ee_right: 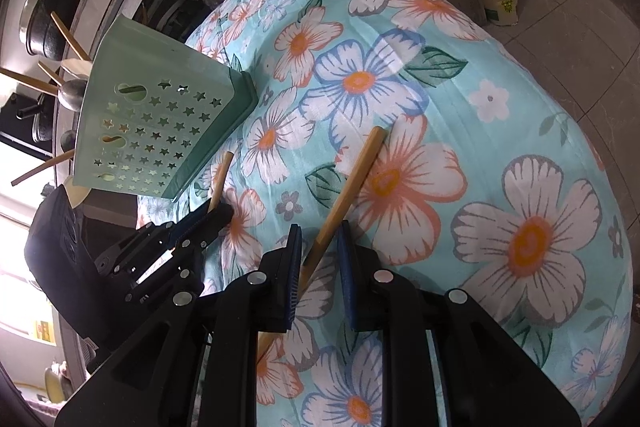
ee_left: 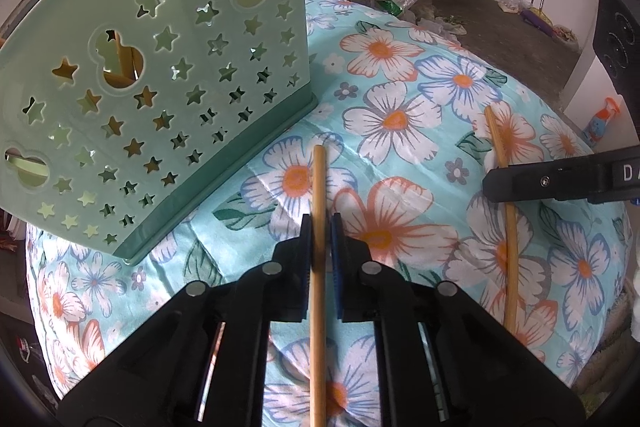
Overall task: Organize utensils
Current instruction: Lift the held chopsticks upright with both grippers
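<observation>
left gripper [ee_left: 320, 227] clamped on chopstick [ee_left: 319, 211] beside green holder [ee_left: 160, 99]. right gripper [ee_right: 318, 239] around second chopstick [ee_right: 352, 183], contact with pads unclear. both over floral bench cloth [ee_left: 400, 99].

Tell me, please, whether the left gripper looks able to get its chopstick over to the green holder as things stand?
Probably yes: the left gripper grips its chopstick, and only bare cloth separates it from the green holder.

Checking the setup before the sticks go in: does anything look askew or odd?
Only the green holder: it leans on the soft flowered cushion rather than standing square. Each gripper has a stick between its fingers.
</observation>
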The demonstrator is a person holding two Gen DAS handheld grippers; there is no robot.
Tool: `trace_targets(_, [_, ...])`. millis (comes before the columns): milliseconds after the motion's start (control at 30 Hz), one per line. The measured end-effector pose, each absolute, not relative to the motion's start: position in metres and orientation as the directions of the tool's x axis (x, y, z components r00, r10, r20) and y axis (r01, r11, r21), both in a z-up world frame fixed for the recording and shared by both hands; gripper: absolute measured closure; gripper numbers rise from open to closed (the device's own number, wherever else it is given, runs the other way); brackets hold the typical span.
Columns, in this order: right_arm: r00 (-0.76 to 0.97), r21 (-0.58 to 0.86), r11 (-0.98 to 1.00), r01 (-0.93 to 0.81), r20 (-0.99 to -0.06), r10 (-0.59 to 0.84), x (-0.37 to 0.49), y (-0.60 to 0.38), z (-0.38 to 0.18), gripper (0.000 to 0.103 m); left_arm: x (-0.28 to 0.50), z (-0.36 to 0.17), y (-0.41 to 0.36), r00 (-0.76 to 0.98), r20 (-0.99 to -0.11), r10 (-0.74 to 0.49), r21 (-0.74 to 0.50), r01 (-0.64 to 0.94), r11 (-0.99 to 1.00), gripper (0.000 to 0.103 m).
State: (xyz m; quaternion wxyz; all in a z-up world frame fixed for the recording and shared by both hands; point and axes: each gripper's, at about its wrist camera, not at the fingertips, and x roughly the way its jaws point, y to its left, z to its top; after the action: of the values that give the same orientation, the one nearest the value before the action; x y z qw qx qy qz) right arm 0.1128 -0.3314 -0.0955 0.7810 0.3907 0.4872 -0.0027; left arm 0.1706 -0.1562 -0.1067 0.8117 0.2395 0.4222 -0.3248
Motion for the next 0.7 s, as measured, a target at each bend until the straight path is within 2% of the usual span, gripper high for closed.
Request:
trace_targets(67, [0.531, 0.614, 0.687, 0.389, -0.759, 0.378, 0.113, -0.332, -0.098, 0.088, 0.170, -0.106, -0.158, 0.431, -0.841, -0.327, 0.112, 0.729, 0.675, 0.097])
trace_targets(400, [0.569, 0.664, 0.650, 0.369, -0.714, 0.407, 0.104, -0.342, -0.093, 0.089, 0.166, -0.095, -0.148, 0.411, -0.836, -0.363, 0.054, 0.720, 0.692, 0.098])
trace_targets(700, [0.664, 0.667, 0.700, 0.255, -0.648, 0.374, 0.100, -0.350, -0.044, 0.094, 0.155, -0.037, -0.129, 0.424, -0.754, -0.501, -0.058, 0.717, 0.695, 0.097])
